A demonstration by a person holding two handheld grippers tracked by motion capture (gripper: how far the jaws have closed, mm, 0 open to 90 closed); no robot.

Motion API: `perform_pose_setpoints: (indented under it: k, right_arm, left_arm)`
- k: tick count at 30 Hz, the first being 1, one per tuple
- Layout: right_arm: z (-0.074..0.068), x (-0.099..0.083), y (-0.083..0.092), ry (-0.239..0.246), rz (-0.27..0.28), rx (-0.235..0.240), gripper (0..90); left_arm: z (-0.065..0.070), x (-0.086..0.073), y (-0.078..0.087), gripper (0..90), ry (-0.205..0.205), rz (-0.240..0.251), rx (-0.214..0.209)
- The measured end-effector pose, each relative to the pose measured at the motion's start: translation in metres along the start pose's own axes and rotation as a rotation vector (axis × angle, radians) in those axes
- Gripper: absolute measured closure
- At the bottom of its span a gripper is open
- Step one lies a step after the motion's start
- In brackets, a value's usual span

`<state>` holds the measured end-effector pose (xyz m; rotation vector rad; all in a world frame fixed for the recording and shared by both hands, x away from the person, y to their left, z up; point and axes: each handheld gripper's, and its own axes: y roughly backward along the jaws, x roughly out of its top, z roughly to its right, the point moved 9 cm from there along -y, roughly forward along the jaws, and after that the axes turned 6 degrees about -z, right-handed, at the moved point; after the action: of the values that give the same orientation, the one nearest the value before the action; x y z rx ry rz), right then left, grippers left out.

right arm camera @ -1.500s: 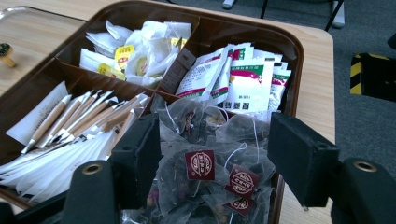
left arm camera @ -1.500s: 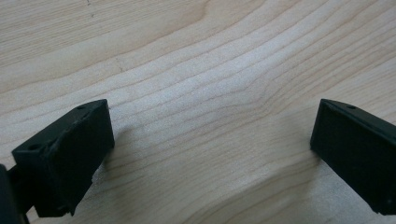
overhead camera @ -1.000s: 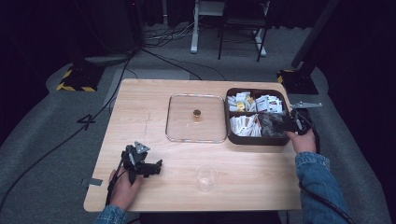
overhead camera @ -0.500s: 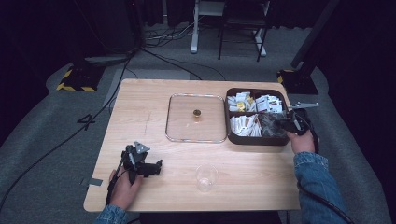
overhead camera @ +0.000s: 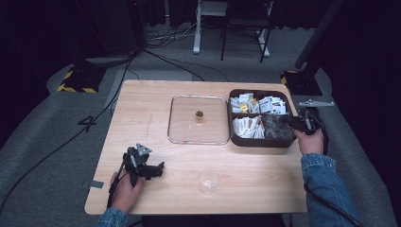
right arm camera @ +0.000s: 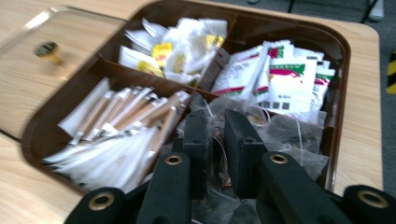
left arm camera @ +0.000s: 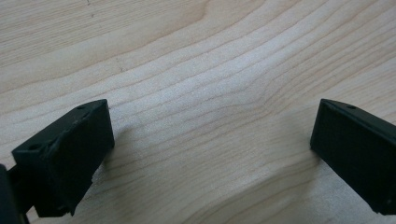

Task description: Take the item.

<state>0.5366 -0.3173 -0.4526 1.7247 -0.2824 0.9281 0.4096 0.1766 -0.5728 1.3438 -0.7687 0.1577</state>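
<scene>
Light wooden table (overhead camera: pixel 156 109). On it: clear lid (overhead camera: pixel 198 119) with brass knob, brown compartment tray (overhead camera: pixel 257 141) touching lid's edge, clear cup (overhead camera: pixel 209 179). Bare wood grain between left jaws; tray's sachet compartments just beyond right jaws.

A pale wood-grained table (overhead camera: pixel 156 109) is seen. A dark brown tray (overhead camera: pixel 258 141) at 2 o'clock is filled with white sachets (right arm camera: pixel 285 74) printed red and green, and white packets (right arm camera: pixel 163 49) marked yellow. A clear lid (overhead camera: pixel 184 120) bears a gold knob (overhead camera: pixel 199 114). Black jaws are shown on both grippers. Blue denim sleeves (overhead camera: pixel 326 179) are worn.
</scene>
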Motion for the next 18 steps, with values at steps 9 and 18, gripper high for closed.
perform_pose_setpoints:
  k: [9, 18]
  right_arm:
    - [-0.022, 0.01, 0.026, 0.031, 0.06, 0.078, 79.7]
    - [-0.061, 0.016, 0.052, 0.077, 0.121, 0.195, 79.8]
  left_arm:
    - [0.0, 0.002, -0.002, 0.0, -0.002, -0.002, 0.001]
    - [0.0, 0.002, -0.002, 0.0, 0.0, 0.001, 0.0]
